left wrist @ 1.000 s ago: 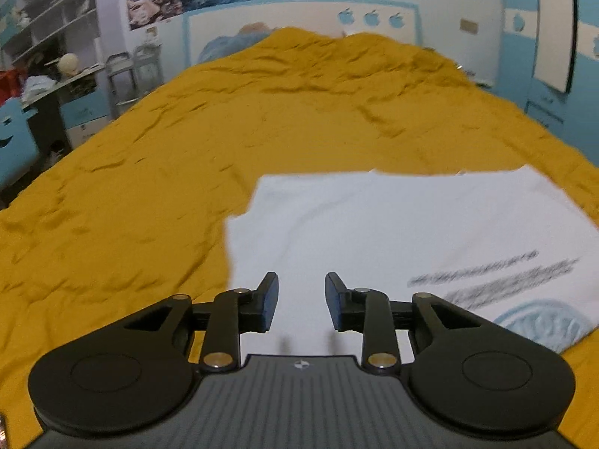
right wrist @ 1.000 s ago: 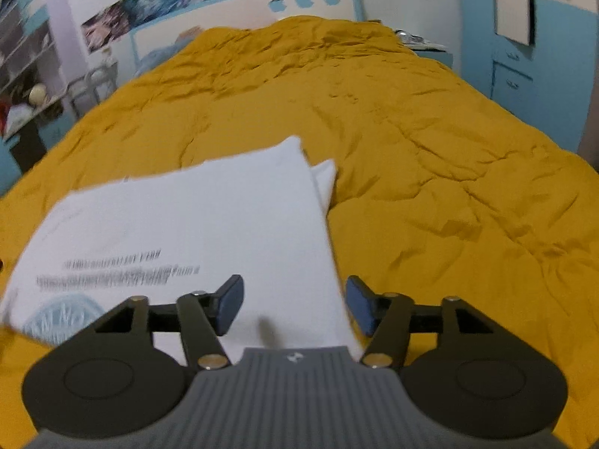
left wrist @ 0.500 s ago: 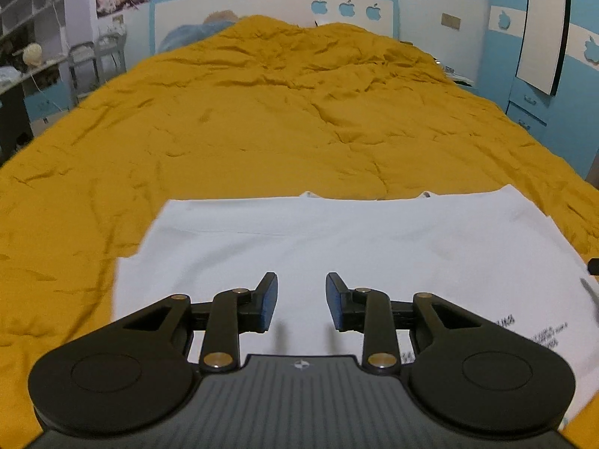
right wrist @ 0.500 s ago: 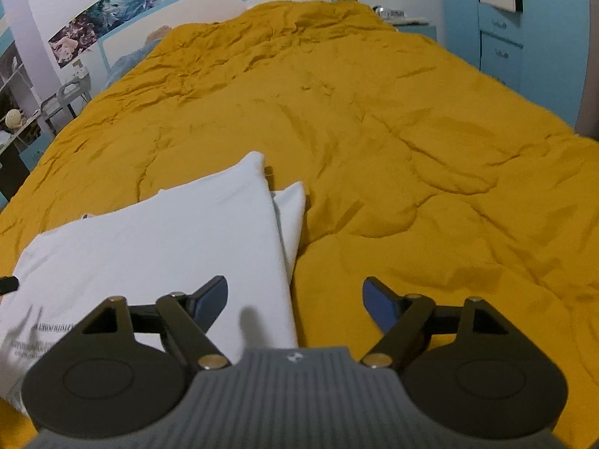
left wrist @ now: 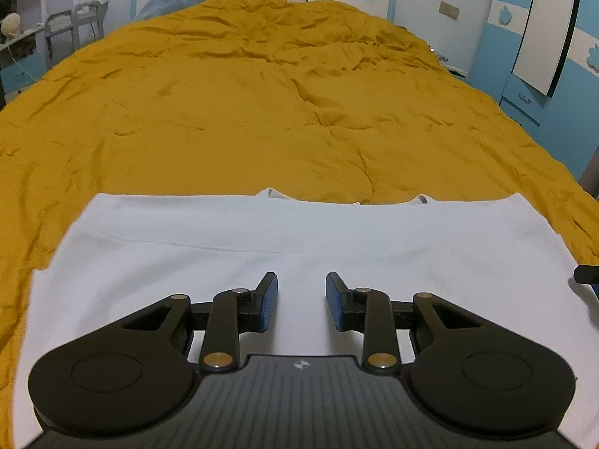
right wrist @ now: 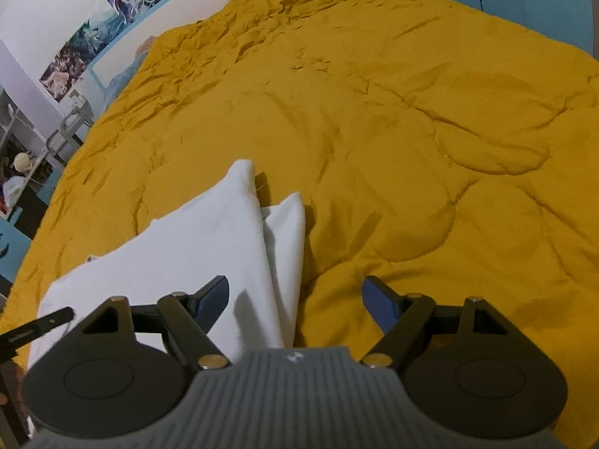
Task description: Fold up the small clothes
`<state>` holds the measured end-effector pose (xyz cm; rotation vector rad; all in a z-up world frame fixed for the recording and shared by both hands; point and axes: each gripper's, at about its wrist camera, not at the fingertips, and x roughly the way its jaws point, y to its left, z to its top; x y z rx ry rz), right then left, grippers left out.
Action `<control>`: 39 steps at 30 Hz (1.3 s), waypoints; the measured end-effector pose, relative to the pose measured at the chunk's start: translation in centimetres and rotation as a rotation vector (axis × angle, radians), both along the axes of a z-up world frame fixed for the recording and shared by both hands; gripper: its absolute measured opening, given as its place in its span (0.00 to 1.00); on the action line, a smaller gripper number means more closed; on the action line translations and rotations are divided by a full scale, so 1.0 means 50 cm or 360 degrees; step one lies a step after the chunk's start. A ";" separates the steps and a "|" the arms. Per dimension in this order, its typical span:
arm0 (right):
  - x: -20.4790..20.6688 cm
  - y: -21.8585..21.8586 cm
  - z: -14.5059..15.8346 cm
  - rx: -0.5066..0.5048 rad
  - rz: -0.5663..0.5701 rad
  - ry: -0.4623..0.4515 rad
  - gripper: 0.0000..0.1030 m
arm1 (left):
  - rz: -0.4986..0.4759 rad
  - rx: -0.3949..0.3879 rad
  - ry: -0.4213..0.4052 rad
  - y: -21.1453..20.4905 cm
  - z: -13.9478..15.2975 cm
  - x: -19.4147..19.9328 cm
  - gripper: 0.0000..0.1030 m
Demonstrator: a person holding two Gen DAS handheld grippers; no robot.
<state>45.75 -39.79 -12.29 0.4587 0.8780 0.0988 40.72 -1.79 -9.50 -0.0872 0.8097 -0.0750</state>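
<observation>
**Soft quilt under half-folded shirt: slip and drag risks**

Mustard quilt (left wrist: pixel 262 112) covers the bed and fills most of both views; blue-and-white wall with apple cut-outs at top. White shirt (left wrist: pixel 299 247) lies flat across the lower half of the left view, far edge straight, two small corners poking past it. In the right view the shirt (right wrist: pixel 194 247) sits lower left, a loose flap (right wrist: pixel 288 232) beside its right edge.

Left gripper (left wrist: pixel 301 301): jaws apart, nothing held, above the cloth. Right gripper (right wrist: pixel 295 299): spread wide, empty, straddling the flap edge.

Risks, judged:
- Pinch may catch quilt with shirt; soft, wrinkled base.
- One-layer grab would undo the fold.
- Uneven lift would skew edges.
</observation>
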 end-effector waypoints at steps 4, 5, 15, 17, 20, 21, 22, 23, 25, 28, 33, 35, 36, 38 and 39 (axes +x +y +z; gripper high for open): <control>0.012 -0.015 -0.011 0.0112 -0.0035 -0.0018 0.70 | -0.0008 -0.0004 0.0019 -0.014 -0.009 0.028 0.35; 0.015 -0.018 -0.013 0.0142 -0.0044 -0.0023 0.70 | -0.0011 -0.0006 0.0025 -0.018 -0.011 0.034 0.35; 0.046 0.028 -0.008 0.0139 0.0014 -0.0065 0.22 | -0.0042 0.0166 0.0046 -0.076 -0.035 0.094 0.35; 0.046 0.037 -0.003 0.0118 -0.0001 -0.0071 0.12 | -0.0040 0.0190 0.0052 -0.080 -0.033 0.103 0.35; 0.038 0.044 0.016 0.0118 -0.0009 -0.0108 0.09 | -0.0011 0.0147 0.0024 -0.067 -0.013 0.084 0.35; 0.033 0.050 0.027 0.0102 -0.0002 -0.0125 0.08 | 0.0004 0.0133 0.0004 -0.060 -0.005 0.075 0.35; 0.030 0.056 0.037 0.0088 0.0007 -0.0140 0.08 | 0.0017 0.0120 -0.0017 -0.052 0.006 0.061 0.35; 0.027 0.064 0.049 0.0072 0.0014 -0.0151 0.08 | 0.0029 0.0109 -0.0030 -0.044 0.016 0.047 0.35; 0.022 0.082 0.074 0.0049 0.0023 -0.0167 0.07 | 0.0053 0.0103 -0.0041 -0.025 0.040 0.018 0.35; 0.018 0.122 0.117 0.0037 0.0037 -0.0178 0.07 | 0.0060 0.0090 -0.0021 0.011 0.071 -0.024 0.35; 0.004 0.203 0.191 0.0048 0.0097 -0.0218 0.07 | 0.0125 0.0077 -0.0039 0.094 0.116 -0.097 0.34; 0.003 0.249 0.218 0.0066 0.0124 -0.0230 0.07 | 0.0189 0.0083 -0.0042 0.133 0.133 -0.120 0.34; 0.004 0.273 0.229 0.0071 0.0138 -0.0229 0.07 | 0.0220 0.0067 -0.0048 0.153 0.141 -0.130 0.34; 0.008 0.332 0.249 0.0063 0.0175 -0.0223 0.07 | 0.0280 0.0039 -0.0066 0.196 0.162 -0.149 0.34; 0.009 0.365 0.259 0.0052 0.0201 -0.0225 0.07 | 0.0315 0.0036 -0.0078 0.220 0.175 -0.158 0.34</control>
